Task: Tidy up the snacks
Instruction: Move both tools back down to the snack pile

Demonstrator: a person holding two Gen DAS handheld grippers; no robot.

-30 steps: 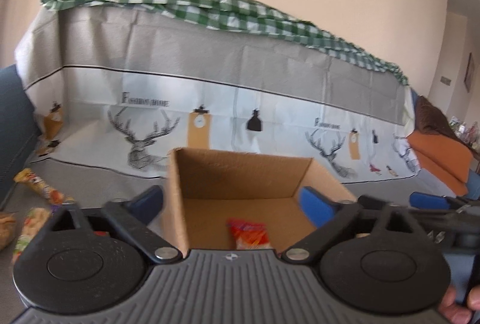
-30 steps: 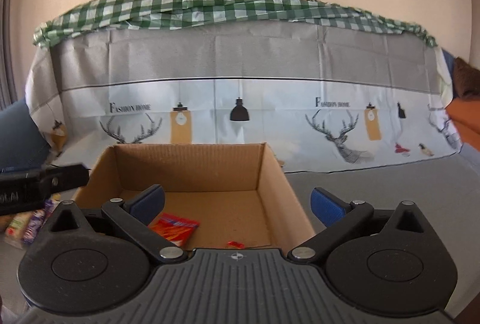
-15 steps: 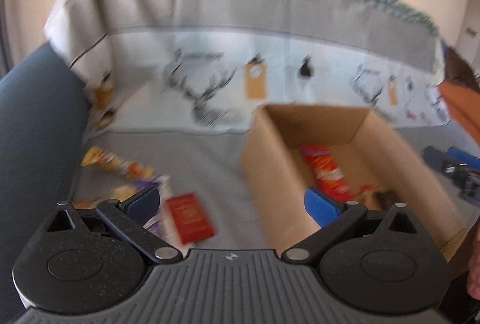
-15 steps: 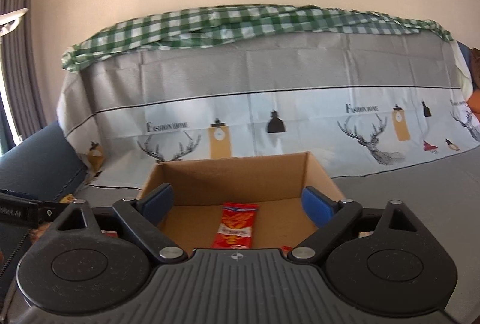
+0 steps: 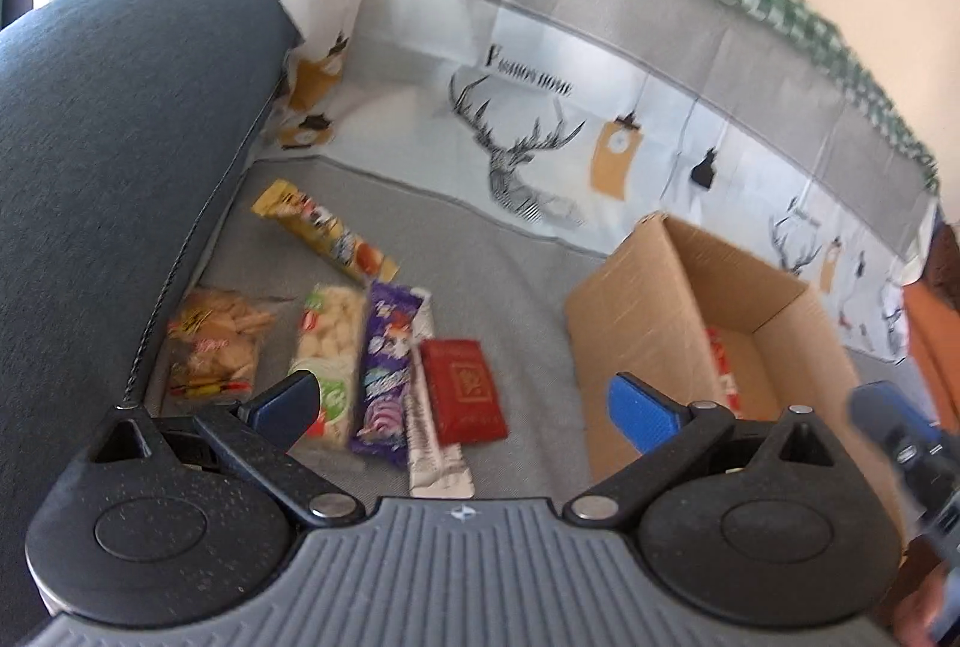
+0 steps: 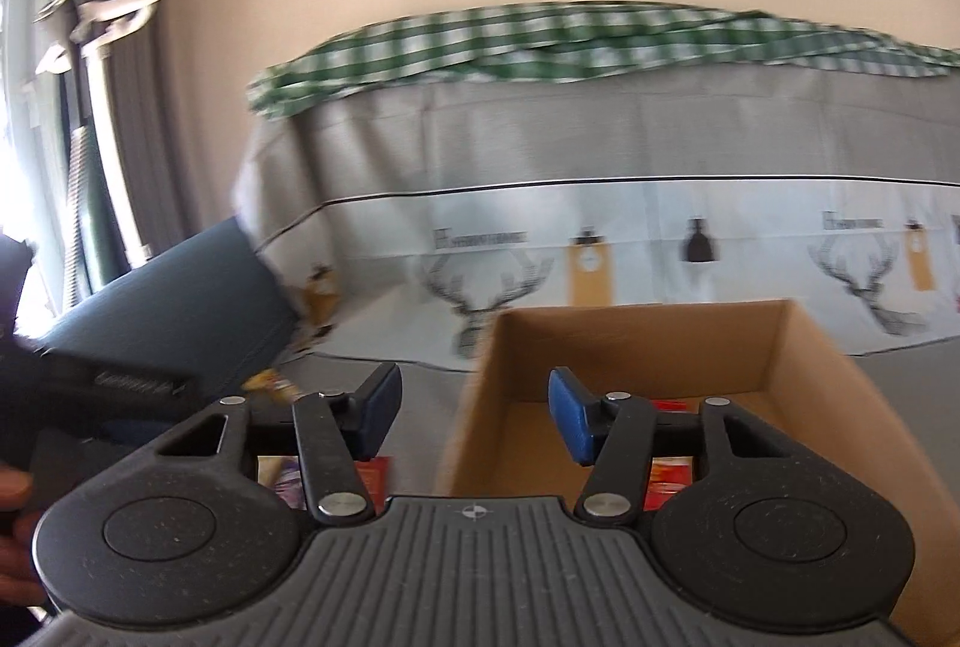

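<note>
Several snack packets lie on the grey sofa seat in the left wrist view: a dark red packet (image 5: pixel 462 390), a purple one (image 5: pixel 387 365), a green-and-white one (image 5: pixel 327 347), a clear bag of crackers (image 5: pixel 210 344) and a yellow bar (image 5: pixel 324 230). To their right stands an open cardboard box (image 5: pixel 636 323) with a red packet (image 5: pixel 723 362) inside. My left gripper (image 5: pixel 465 410) hangs open and empty above the red and purple packets. My right gripper (image 6: pixel 474 410) hovers over the box's left wall (image 6: pixel 480 407); its jaws are closing with nothing between them.
A dark blue armrest (image 5: pixel 108 137) walls off the left side. A deer-print cover (image 5: pixel 540 107) drapes the sofa back, with green checked cloth (image 6: pixel 540 41) on top. An orange cushion (image 5: pixel 936 347) lies far right. A person's hand (image 6: pixel 12 491) holds the other gripper at the left edge.
The left gripper swung left from the box and tilted down over the loose snacks. The right gripper also shifted left, and its jaws have narrowed from wide open.
</note>
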